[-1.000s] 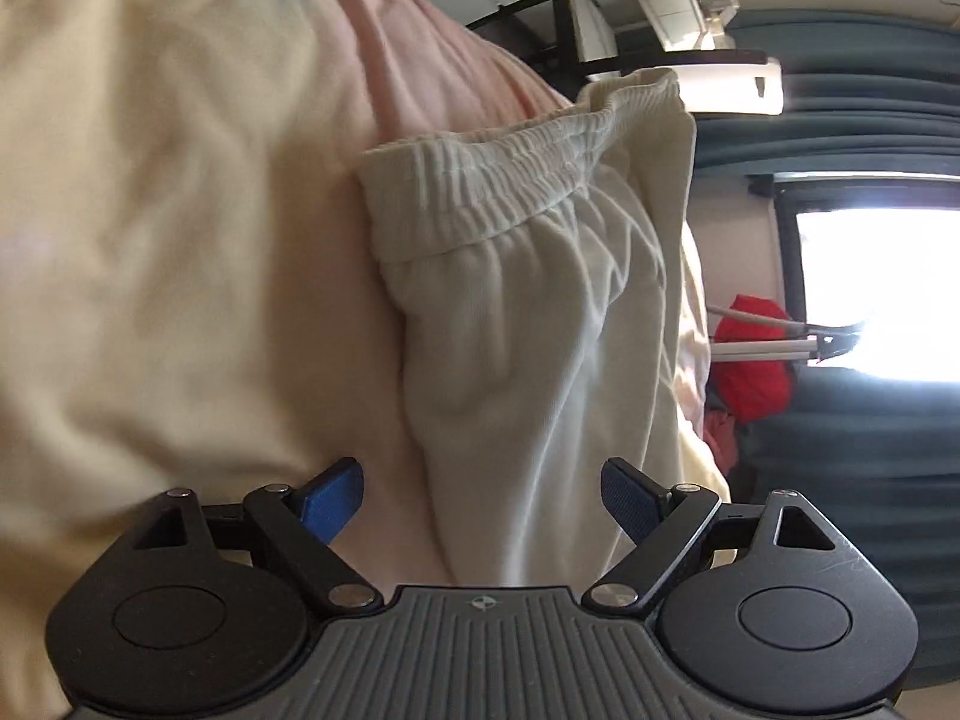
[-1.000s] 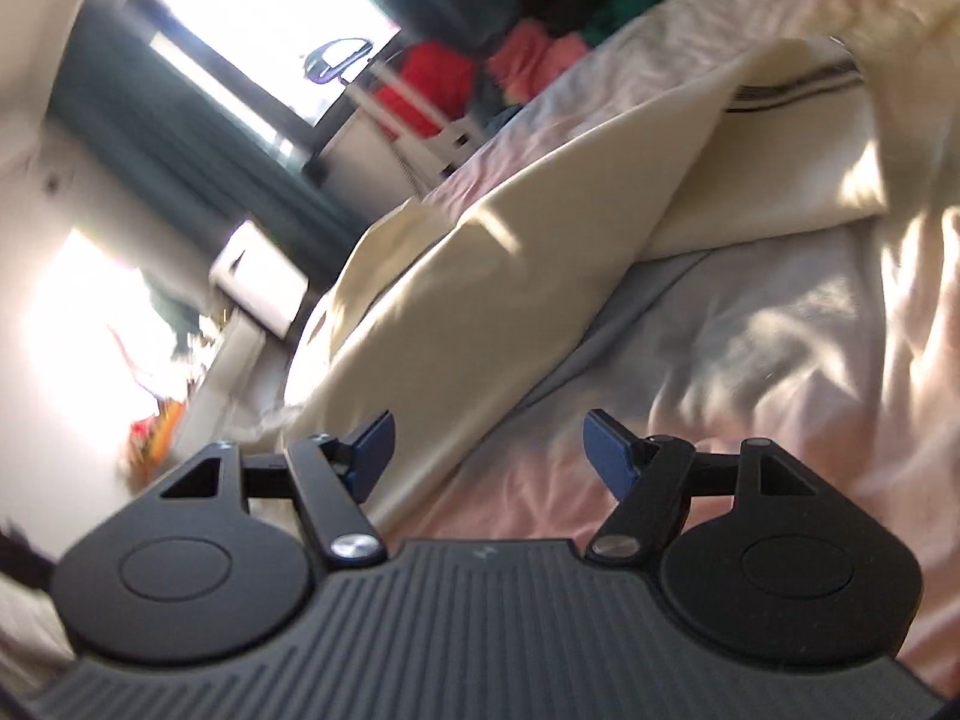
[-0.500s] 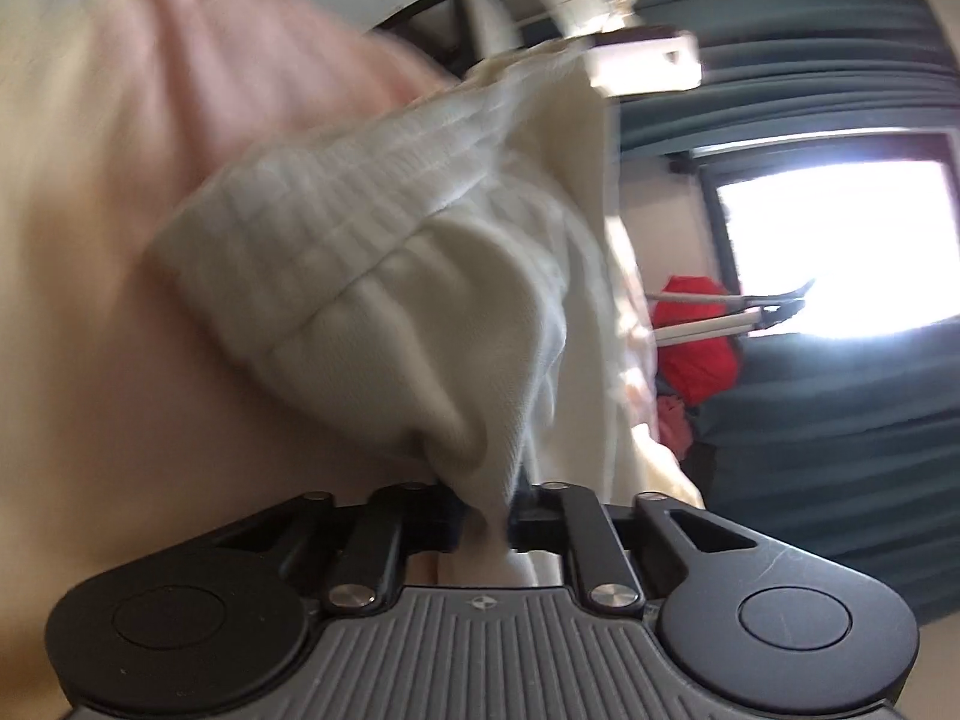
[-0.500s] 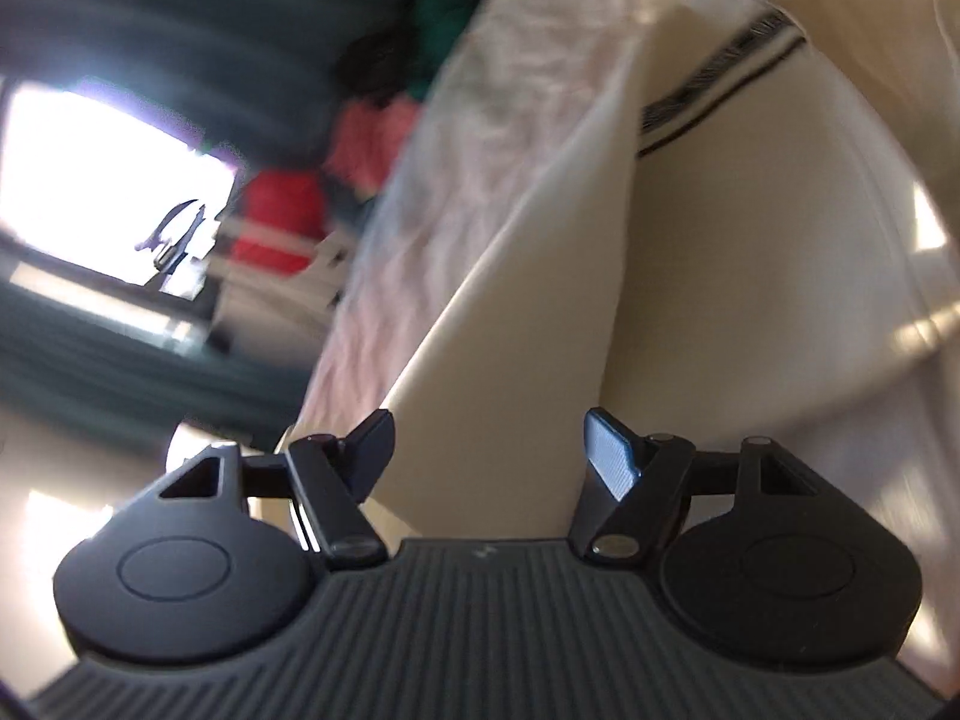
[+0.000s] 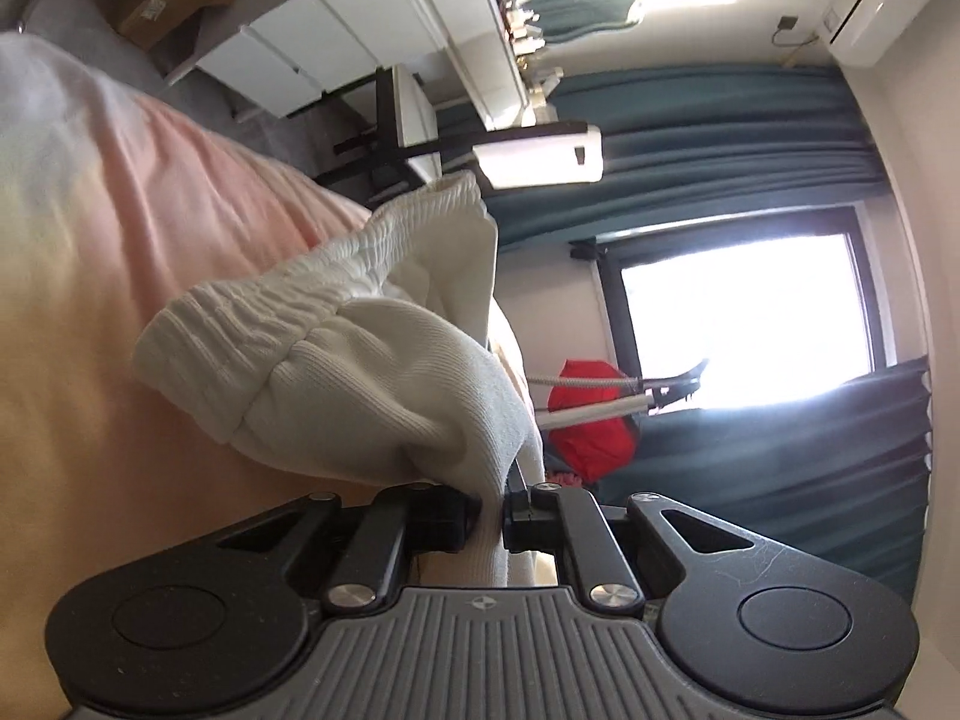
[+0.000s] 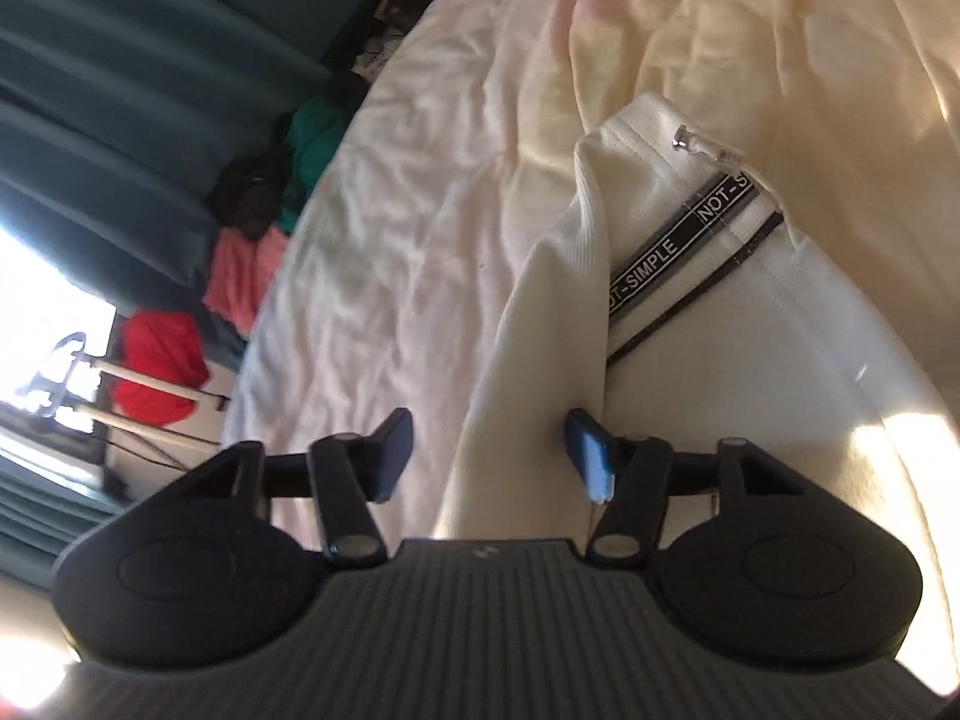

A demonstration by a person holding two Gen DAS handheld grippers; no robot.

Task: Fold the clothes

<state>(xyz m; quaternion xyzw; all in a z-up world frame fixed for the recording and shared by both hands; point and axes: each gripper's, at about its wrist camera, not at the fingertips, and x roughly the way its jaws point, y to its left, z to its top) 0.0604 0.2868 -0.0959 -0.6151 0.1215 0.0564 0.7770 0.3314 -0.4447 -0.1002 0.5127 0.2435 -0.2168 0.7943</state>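
Observation:
White ribbed trousers [image 5: 384, 372] with an elastic waistband lie on the pale pink bed sheet [image 5: 120, 252]. My left gripper [image 5: 493, 519] is shut on a fold of the fabric just below the waistband and lifts it off the bed. In the right wrist view the same white garment [image 6: 750, 372] shows a hem with a black "NOT-SIMPLE" tape [image 6: 672, 252] and a zip pull. My right gripper [image 6: 489, 450] is open, its jaws either side of the garment's folded edge, with nothing held.
The wrinkled sheet [image 6: 420, 210] spreads to the left of the garment. Beyond the bed are teal curtains [image 5: 750, 132], a bright window [image 5: 744, 318], a red bag [image 5: 591, 420] on a rack, white drawers [image 5: 336, 30] and a pile of coloured clothes [image 6: 270, 198].
My left gripper closed on the trousers below the waistband and raised them. My right gripper swung over the garment's hem end and stayed open.

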